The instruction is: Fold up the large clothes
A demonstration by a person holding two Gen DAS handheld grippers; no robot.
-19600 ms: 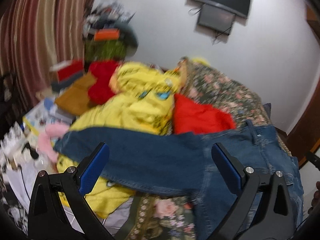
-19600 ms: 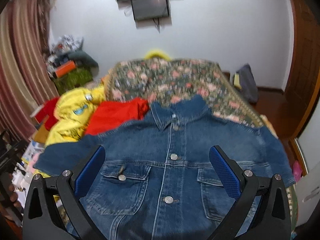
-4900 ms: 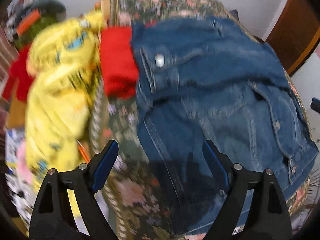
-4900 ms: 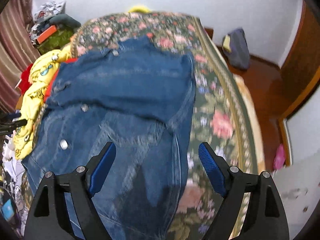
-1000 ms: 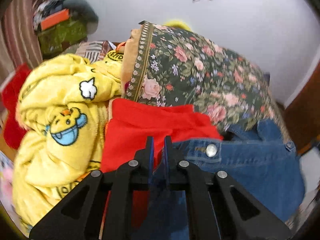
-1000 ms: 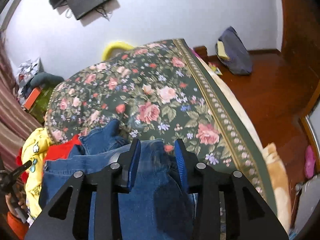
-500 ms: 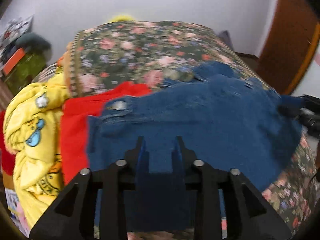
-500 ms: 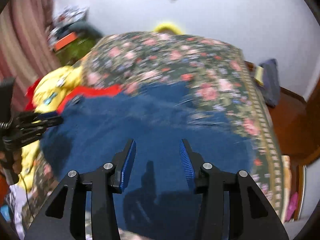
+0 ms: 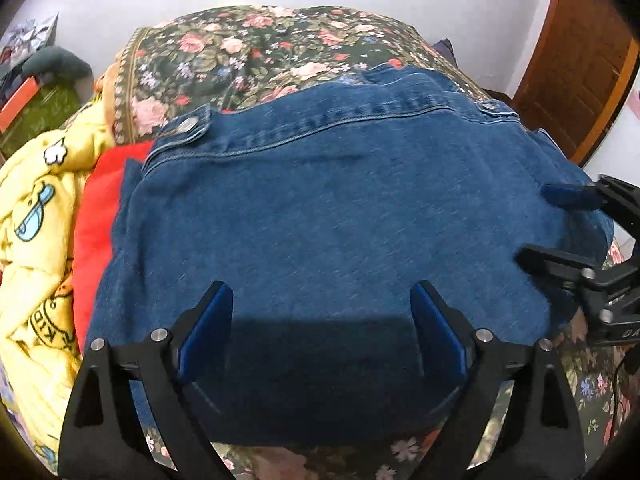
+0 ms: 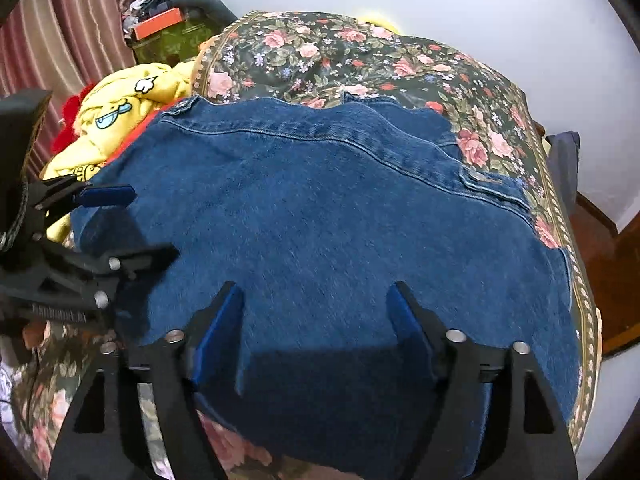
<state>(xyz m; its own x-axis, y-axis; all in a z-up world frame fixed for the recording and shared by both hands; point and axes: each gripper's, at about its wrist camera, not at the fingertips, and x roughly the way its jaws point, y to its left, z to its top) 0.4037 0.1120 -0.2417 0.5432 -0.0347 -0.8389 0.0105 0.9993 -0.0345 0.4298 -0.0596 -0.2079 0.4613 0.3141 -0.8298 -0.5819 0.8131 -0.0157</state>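
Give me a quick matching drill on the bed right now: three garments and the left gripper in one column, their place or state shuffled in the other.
Things:
1. denim jacket
2. red garment
3. yellow hoodie
4. left gripper

Place or state:
A. open, over the jacket's near edge
B. far left of the pile
C. folded, spread on the floral bedspread
D. partly under the jacket's left edge

Pairs: 1-C, 2-D, 3-B, 4-A

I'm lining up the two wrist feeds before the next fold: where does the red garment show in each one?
Left wrist: the red garment lies at left-centre, between the yellow blanket and the denim jacket, which covers its right part.
Right wrist: only a thin red sliver shows upper left, along the jacket's left edge.
Shared landmark: the jacket's waistband button.
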